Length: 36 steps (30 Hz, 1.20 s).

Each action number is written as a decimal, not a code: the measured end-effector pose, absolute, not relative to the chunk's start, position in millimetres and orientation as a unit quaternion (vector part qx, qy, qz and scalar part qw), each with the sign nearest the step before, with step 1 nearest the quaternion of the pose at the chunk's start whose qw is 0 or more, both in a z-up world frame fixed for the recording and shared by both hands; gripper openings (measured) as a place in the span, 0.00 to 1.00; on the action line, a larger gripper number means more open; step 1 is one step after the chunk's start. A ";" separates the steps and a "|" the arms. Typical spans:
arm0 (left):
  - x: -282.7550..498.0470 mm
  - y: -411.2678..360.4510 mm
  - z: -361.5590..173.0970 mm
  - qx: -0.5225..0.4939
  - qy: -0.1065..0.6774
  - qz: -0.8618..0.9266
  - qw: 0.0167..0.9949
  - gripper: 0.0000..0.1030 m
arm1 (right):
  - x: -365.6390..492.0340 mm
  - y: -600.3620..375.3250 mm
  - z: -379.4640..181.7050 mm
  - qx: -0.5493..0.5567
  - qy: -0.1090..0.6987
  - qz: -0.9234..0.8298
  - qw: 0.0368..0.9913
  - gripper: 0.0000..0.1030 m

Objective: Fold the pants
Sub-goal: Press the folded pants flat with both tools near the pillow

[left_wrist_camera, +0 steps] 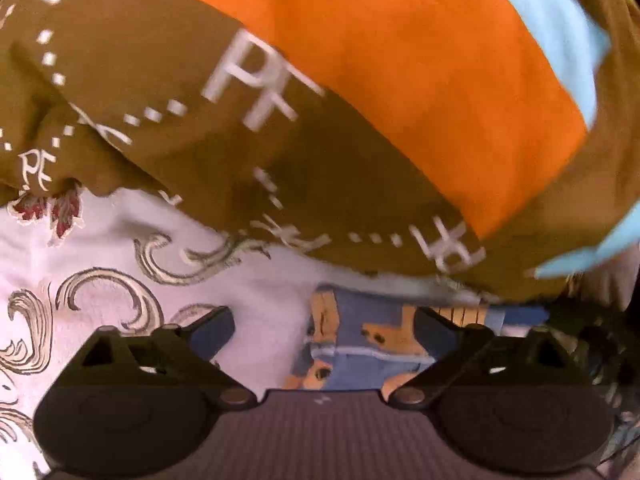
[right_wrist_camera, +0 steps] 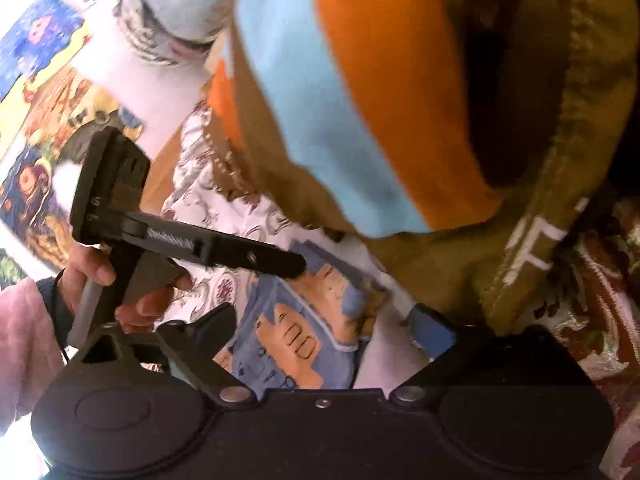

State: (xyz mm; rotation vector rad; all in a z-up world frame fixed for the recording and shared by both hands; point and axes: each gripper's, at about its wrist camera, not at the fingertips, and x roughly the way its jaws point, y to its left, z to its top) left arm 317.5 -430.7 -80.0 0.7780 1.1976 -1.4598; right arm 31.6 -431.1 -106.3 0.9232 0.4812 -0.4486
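Note:
The pants (left_wrist_camera: 280,128) are brown with white lettering, a wide orange stripe and a light blue stripe. They lie bunched on a white bedspread (left_wrist_camera: 120,240) with scroll patterns. In the left wrist view my left gripper (left_wrist_camera: 324,328) stands open just short of the pants' near edge, with nothing pressed between its fingers. In the right wrist view the pants (right_wrist_camera: 380,120) fill the upper right. My right gripper (right_wrist_camera: 324,326) is open below them, and a brown hem drapes by its right finger (right_wrist_camera: 432,332). The left gripper (right_wrist_camera: 294,270) reaches in from the left, held by a hand (right_wrist_camera: 132,304).
A blue cloth with orange trucks (right_wrist_camera: 304,332) lies on the bedspread under both grippers, and shows in the left wrist view as the blue cloth (left_wrist_camera: 360,352). A colourful cartoon-print sheet (right_wrist_camera: 40,60) and a grey-white bundle (right_wrist_camera: 176,8) lie at the upper left. A pink sleeve (right_wrist_camera: 16,340) is at the left edge.

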 end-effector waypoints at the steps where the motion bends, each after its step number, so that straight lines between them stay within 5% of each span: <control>1: 322.4 -433.4 -80.2 0.316 0.506 -0.609 0.523 0.82 | 32.1 -431.4 -106.9 0.436 0.229 -0.217 0.843 0.80; 6: 327.3 -443.5 -84.1 0.308 0.515 -0.619 0.506 0.46 | 33.3 -434.0 -108.7 0.432 0.238 -0.243 0.835 0.55; 10: 317.4 -452.3 -84.3 0.317 0.500 -0.623 0.511 0.17 | 27.2 -437.9 -112.5 0.444 0.239 -0.263 0.822 0.21; 17: 291.4 -452.9 -74.6 0.314 0.433 -0.635 0.558 0.15 | 26.1 -430.0 -102.6 0.412 0.227 -0.270 0.840 0.12; 21: 277.7 -446.0 -83.1 0.306 0.421 -0.624 0.583 0.21 | 30.0 -431.9 -109.2 0.428 0.239 -0.273 0.828 0.18; 25: 276.7 -425.0 -68.4 0.307 0.423 -0.591 0.614 0.81 | 23.5 -435.8 -108.5 0.440 0.230 -0.260 0.828 0.33; 29: 281.2 -389.9 -43.8 0.252 0.417 -0.574 0.659 0.83 | 23.7 -435.5 -108.7 0.438 0.233 -0.263 0.828 0.30; 36: 277.4 -342.7 -35.2 0.135 0.533 -0.529 0.647 0.91 | 20.9 -435.2 -108.8 0.438 0.233 -0.268 0.825 0.22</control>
